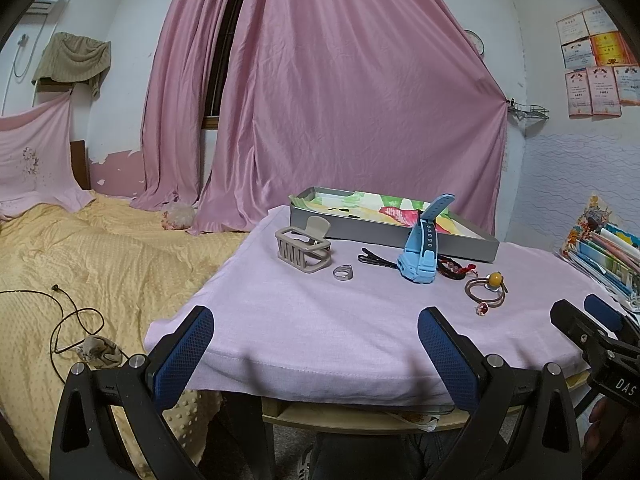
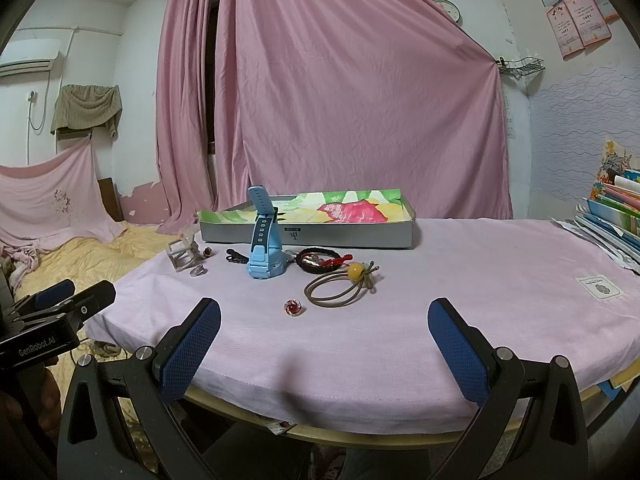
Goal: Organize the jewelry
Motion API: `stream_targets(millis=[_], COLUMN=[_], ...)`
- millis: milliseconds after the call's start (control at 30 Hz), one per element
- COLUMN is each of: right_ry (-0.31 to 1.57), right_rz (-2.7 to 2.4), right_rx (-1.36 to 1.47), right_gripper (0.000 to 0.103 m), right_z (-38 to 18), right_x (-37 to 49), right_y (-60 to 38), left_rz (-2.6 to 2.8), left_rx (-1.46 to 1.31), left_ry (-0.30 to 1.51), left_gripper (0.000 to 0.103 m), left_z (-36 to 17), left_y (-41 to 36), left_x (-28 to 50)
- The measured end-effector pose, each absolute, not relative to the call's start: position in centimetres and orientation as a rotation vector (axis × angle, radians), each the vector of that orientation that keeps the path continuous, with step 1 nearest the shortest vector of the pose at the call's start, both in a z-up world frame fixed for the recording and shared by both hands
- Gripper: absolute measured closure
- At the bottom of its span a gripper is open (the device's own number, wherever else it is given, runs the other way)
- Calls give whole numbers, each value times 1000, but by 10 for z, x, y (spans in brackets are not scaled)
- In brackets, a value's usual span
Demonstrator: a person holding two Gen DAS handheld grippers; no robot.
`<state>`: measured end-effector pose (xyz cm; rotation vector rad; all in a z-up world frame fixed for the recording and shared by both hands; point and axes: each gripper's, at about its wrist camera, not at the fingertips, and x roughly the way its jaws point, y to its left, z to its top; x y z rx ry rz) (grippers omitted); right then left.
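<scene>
On the pink-covered table lie a beige hair claw [image 1: 304, 249] [image 2: 182, 257], a silver ring [image 1: 343, 272] [image 2: 197, 270], a black hair clip [image 1: 376, 260] [image 2: 237, 257], an upright blue watch [image 1: 421, 246] [image 2: 265, 240], a dark beaded bracelet [image 2: 320, 261] [image 1: 452, 267], brown hair ties with a yellow bead [image 2: 343, 283] [image 1: 486, 288] and a small red ring [image 2: 293, 307] [image 1: 482, 309]. Behind them stands a grey tray [image 2: 308, 234] [image 1: 396, 236] lined with colourful paper. My left gripper [image 1: 316, 330] and right gripper [image 2: 325, 322] hover open at the near table edge, both empty.
A yellow bed [image 1: 80, 264] with a dark cord [image 1: 68, 320] lies to the left of the table. Stacked books [image 2: 616, 208] [image 1: 604, 252] sit at the table's right side. Pink curtains [image 2: 340, 100] hang behind.
</scene>
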<state>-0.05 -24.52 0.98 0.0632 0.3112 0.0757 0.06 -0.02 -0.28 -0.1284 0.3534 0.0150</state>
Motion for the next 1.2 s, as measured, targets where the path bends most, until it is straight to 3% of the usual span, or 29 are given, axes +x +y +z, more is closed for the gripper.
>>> stream_targets(millis=[1200], right_ry=[310], right_rz=[76], right_rx=[65], right_gripper=[1], right_z=[10], right_x=[0], right_y=[-245], left_rz=[13], left_rx=[-130], left_ry=[359], left_gripper=[1], left_z=[-1], left_y=[-2], left_x=[3])
